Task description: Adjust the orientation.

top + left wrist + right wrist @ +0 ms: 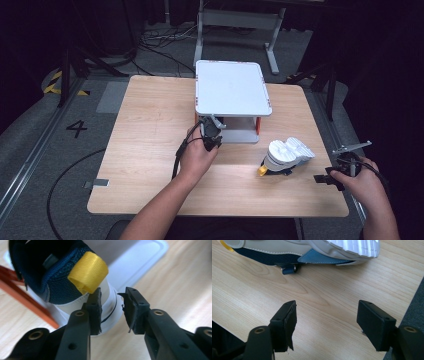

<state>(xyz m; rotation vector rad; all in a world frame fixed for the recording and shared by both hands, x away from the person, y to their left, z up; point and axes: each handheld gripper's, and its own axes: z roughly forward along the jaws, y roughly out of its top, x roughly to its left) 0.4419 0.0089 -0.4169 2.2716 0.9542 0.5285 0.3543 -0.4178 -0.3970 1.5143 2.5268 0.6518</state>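
A navy mesh shoe (58,277) with a white heel and a yellow heel loop (87,272) stands on the rack's lower white tray (140,262). My left gripper (113,292) is open just behind that heel, one pad (95,307) close against it. In the high view my left gripper (211,137) reaches under the white two-tier rack (232,90). A second shoe (287,155) lies on its side on the table, white sole up. My right gripper (325,178) is open to its right, holding nothing. In the right gripper view the jaws (327,303) stand wide over bare wood, short of the second shoe (299,252).
The rack has orange legs (30,305) and stands at the table's (150,150) far middle. The table's right edge (412,300) runs close by my right gripper, with grey floor beyond. Cables and a metal stand (235,20) are on the floor behind the table.
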